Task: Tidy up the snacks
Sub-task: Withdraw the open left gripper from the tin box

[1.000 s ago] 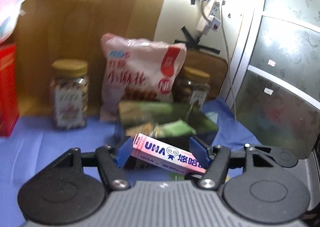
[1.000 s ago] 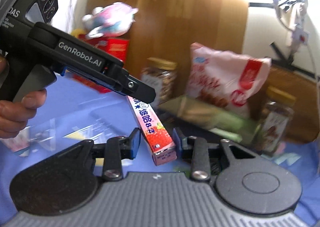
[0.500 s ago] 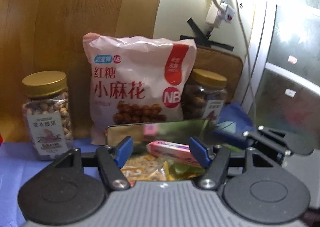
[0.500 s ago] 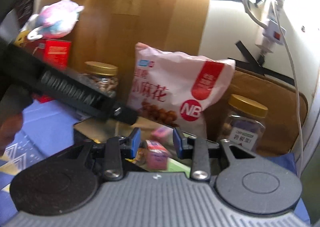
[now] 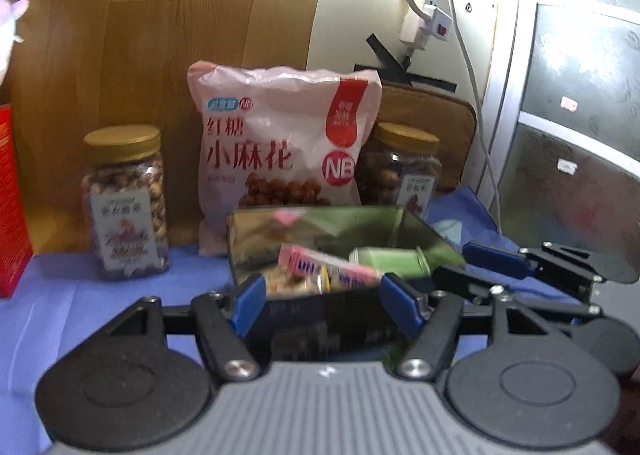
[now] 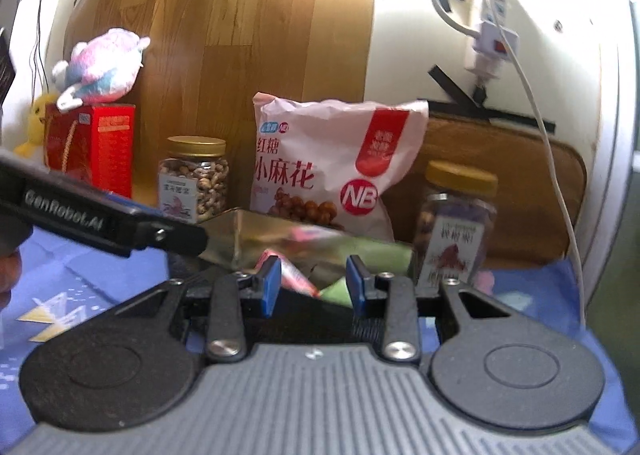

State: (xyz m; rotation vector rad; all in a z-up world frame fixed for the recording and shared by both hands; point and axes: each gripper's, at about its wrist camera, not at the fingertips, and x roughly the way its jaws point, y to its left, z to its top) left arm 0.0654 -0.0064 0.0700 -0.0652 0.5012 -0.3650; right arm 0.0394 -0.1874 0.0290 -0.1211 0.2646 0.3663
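Note:
A pink snack box (image 5: 328,271) lies slanted inside the shiny metal tin (image 5: 312,223), beside a green packet (image 5: 392,261). My left gripper (image 5: 325,305) hovers at the tin's near rim. Its jaws are opening and stand wider than the box, which lies beyond the blue pads untouched. My right gripper (image 6: 313,285) stands open at the tin's (image 6: 240,239) front edge. The pink box (image 6: 296,279) shows just past its left pad, free of it. In the left wrist view the right gripper (image 5: 468,267) sits right of the tin.
Behind the tin stand a pink snack bag (image 5: 280,147) and two gold-lidded jars (image 5: 124,203) (image 5: 404,171) against a wooden board. A red carton (image 6: 92,147) with a plush toy (image 6: 100,67) is at the left. A white cable (image 6: 552,159) hangs at the right. A blue cloth (image 5: 80,307) covers the table.
A second ago the left gripper held the pink box in the air in front of the tin. Now the box lies in the tin, released, and both grippers have closed in on the tin.

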